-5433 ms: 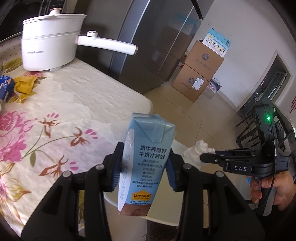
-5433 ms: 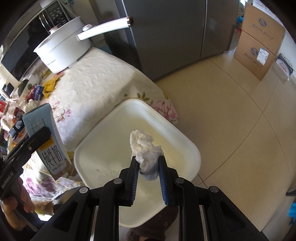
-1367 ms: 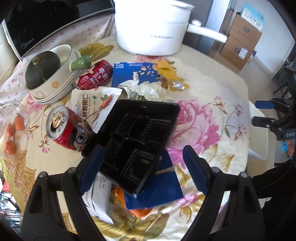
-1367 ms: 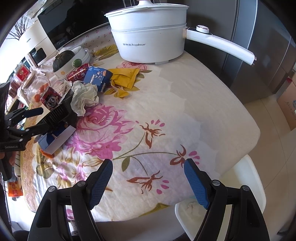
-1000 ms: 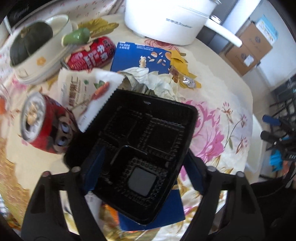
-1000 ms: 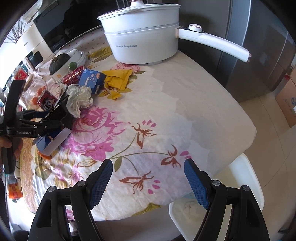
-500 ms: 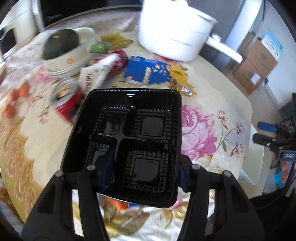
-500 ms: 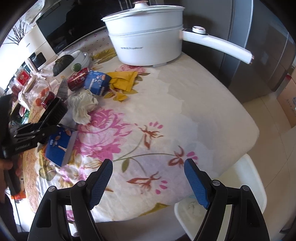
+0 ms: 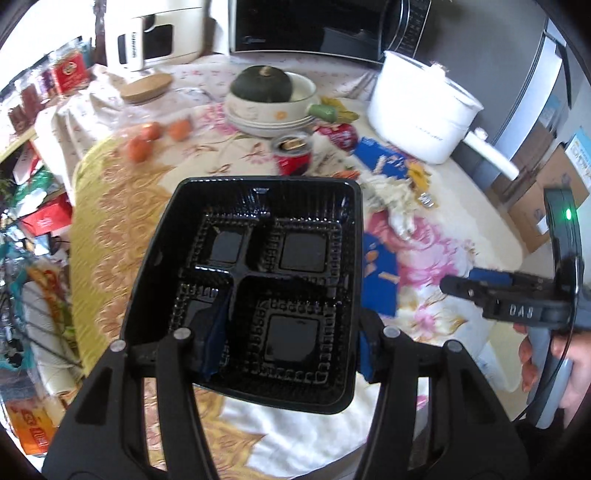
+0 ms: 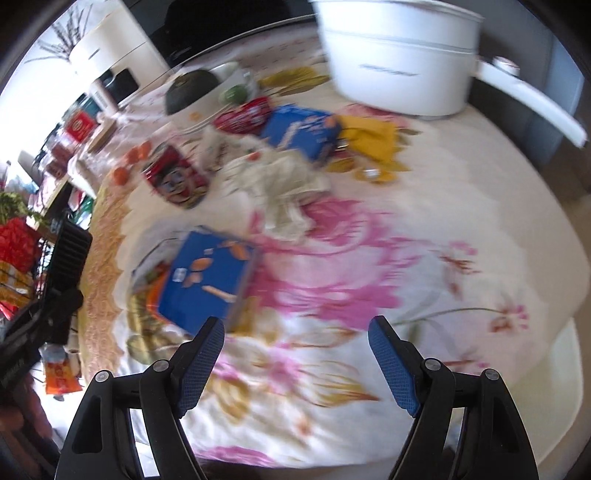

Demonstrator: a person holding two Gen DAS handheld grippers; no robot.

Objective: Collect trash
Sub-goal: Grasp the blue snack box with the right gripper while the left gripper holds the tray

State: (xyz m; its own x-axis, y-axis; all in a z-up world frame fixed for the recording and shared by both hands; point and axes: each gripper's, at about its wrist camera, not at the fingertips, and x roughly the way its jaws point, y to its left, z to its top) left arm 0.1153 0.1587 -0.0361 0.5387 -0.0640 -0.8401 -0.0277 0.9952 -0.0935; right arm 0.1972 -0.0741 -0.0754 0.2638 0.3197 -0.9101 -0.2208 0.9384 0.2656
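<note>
My left gripper (image 9: 288, 343) is shut on a black plastic food tray (image 9: 258, 266) with four compartments, held up above the flowered tablecloth (image 9: 110, 221). One blue pad sits inside the tray, the other on its outer right wall. My right gripper (image 10: 295, 354) hangs open and empty over the table's near edge. Before it lie a blue snack box (image 10: 210, 277), crumpled white tissue (image 10: 284, 184), a second blue box (image 10: 303, 129), yellow wrappers (image 10: 373, 140) and red cans (image 10: 173, 177). In the right wrist view the held tray (image 10: 68, 251) shows at the far left.
A white electric pot (image 9: 421, 118) with a long handle stands at the back right. Stacked bowls holding a dark squash (image 9: 266, 88), small orange fruits (image 9: 147, 136), a microwave (image 9: 314, 26) and cardboard boxes (image 9: 535, 206) on the floor are around. A white bin's (image 10: 565, 369) rim shows beside the table.
My left gripper closed on the black tray and lifted it off the table, swinging left. The right gripper moved in over the table toward the litter; its jaws stayed open.
</note>
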